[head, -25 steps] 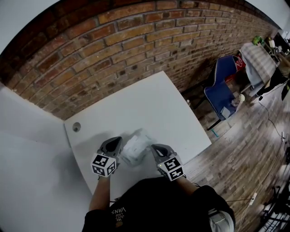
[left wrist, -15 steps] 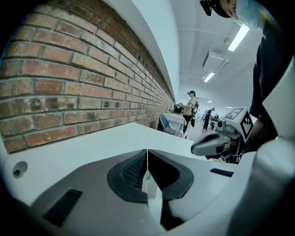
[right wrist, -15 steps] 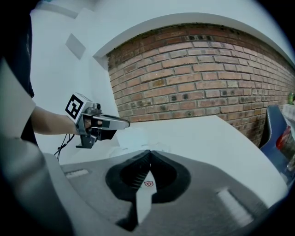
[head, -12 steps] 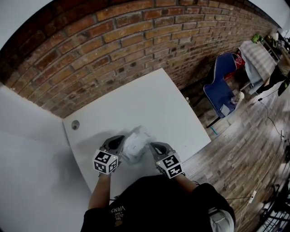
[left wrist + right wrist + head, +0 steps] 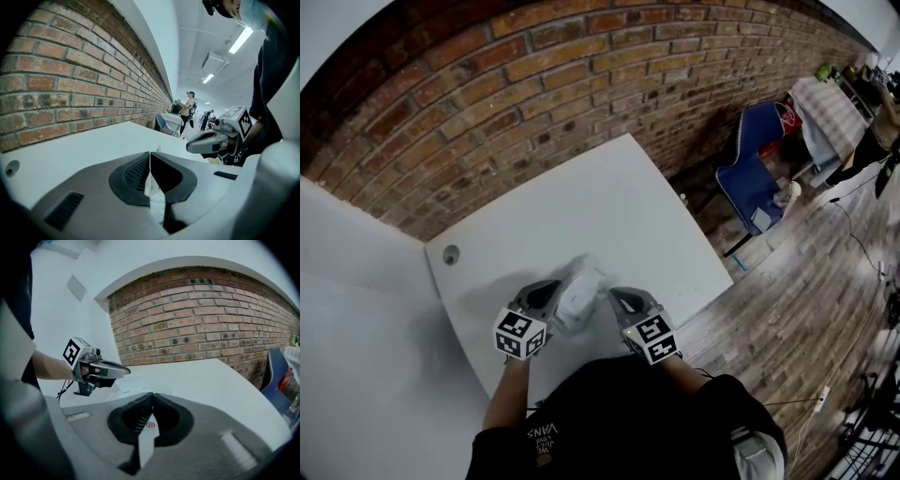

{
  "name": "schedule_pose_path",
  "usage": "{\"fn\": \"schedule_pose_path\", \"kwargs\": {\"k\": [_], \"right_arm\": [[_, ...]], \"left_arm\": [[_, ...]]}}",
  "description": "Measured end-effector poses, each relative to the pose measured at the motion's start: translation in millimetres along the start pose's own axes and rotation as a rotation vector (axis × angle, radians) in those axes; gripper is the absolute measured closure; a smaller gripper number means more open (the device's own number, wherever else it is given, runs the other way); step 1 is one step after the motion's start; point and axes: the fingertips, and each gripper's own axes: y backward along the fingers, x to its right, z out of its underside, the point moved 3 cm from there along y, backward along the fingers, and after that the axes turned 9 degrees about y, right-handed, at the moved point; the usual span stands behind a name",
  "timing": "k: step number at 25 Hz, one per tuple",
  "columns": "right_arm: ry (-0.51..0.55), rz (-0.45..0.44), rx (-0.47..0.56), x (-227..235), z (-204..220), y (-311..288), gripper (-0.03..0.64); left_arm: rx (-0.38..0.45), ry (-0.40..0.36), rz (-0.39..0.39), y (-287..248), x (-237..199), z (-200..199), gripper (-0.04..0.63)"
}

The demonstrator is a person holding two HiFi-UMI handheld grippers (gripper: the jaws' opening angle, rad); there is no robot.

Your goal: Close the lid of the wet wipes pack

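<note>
Each pinching an end of the wet wipes pack (image 5: 579, 292), the left tool (image 5: 546, 296) and right tool (image 5: 621, 302) have drawn closer together than a second ago, above the bench (image 5: 609, 216) near its front edge.

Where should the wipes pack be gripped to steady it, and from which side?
Grip it by its thin flat edges, coming in sideways from its left and right. The wipes pack looks soft and full in the middle, but its thin edges fit between shut fingers, as the left gripper and right gripper show.
</note>
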Motion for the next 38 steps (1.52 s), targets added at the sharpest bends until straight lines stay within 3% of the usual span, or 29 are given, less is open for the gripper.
{"fn": "schedule_pose_path", "kwargs": {"k": [11,38], "right_arm": [[-0.004,0.011,0.009,-1,3,7,0.62],[-0.014,0.007,0.016,-1,9,8,0.62]], "left_arm": [[-0.062,-0.045,0.038,-14,22,17,0.598],[-0.25,-0.205,0.014,-36,38,44,0.598]]}}
